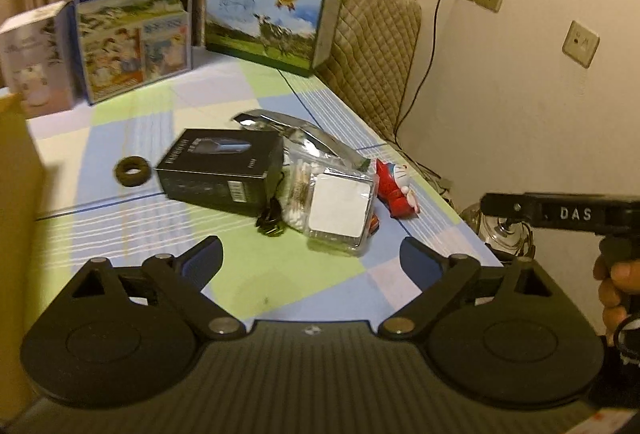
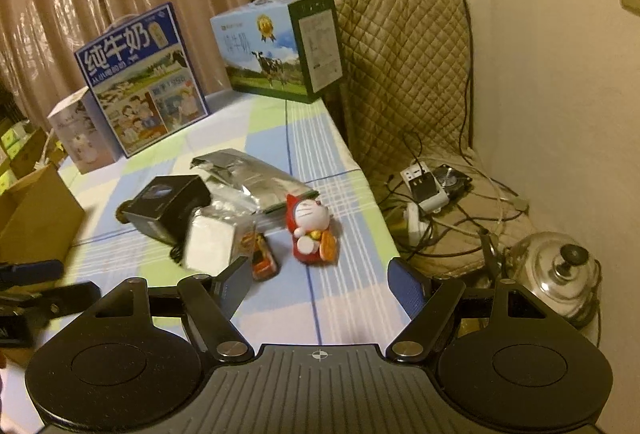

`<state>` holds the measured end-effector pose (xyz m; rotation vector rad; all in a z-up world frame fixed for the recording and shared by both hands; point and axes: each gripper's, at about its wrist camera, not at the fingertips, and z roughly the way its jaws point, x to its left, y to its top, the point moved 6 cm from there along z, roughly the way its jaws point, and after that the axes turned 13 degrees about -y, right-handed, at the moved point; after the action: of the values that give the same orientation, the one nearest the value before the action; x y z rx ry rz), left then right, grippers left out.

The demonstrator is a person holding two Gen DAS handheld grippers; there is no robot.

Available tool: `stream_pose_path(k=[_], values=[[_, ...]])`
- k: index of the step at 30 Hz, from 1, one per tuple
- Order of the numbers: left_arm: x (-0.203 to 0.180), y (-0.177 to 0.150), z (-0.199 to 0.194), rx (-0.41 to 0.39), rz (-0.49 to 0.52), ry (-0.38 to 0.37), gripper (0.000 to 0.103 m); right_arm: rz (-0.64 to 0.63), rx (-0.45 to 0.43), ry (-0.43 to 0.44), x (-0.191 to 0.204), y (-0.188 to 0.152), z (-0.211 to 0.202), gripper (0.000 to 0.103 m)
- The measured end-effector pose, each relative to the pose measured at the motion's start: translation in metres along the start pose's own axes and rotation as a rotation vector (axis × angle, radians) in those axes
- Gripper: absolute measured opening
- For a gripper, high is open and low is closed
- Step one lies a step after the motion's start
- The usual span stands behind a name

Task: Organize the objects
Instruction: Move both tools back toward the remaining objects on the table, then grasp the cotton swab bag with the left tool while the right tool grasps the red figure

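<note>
Left wrist view: left gripper (image 1: 311, 258) spread wide, empty, above the near part of the checked surface (image 1: 132, 138). Just ahead, a tight cluster of things. Black box (image 1: 224, 170) lying flat, glossy, with pale print and a barcode label on its near end. Beside its left end, apart from it, a small dark ring (image 1: 131, 170). Against the box's right side, a clear bag of cotton swabs (image 1: 298, 194), and touching that, a clear plastic case (image 1: 340, 212) with a white square inside, tilted. Behind them a crumpled silver foil pouch (image 1: 288, 130). At the right of the cluster, near the surface's edge, a red and white cat figurine (image 1: 394, 188) on its side. A black cord (image 1: 270, 224) curled at the box's near corner. Far back, two milk cartons (image 1: 132, 30) upright. At the right edge, part of the other tool held by a hand (image 1: 614, 294).

Right wrist view: right gripper (image 2: 318, 288) likewise open and holding nothing, over the near edge of the surface. Figurine (image 2: 310, 230) straight ahead, face up, white face with whiskers, red body, an orange piece at its side. Just left of it a small dark and orange packet (image 2: 264, 262), close to the left fingertip. Clear case (image 2: 210, 244) blurred beyond that, black box (image 2: 168, 206) behind it, silver pouch (image 2: 250, 182) further back. Brown cardboard box (image 2: 38, 214) at the left edge of the surface.
</note>
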<state>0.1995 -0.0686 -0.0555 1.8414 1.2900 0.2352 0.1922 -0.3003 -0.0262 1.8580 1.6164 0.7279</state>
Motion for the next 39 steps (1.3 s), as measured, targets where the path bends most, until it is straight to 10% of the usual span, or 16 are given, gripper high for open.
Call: stream_pose_path(k=[21,26,39], values=[[0.000,0.005,0.122,0.041,0.180,-0.032,0.089,-0.011,0.048,0.042,-0.002,0.013,0.100,0.065],[0.002,0.010,0.137,0.046,0.192,-0.024,0.065,-0.027,0.045,0.049,0.004,0.016,0.104,0.065],[0.024,-0.017,0.086,0.042,0.053,0.011,0.057,-0.072,0.085,0.066,0.024,0.020,0.137,0.065]])
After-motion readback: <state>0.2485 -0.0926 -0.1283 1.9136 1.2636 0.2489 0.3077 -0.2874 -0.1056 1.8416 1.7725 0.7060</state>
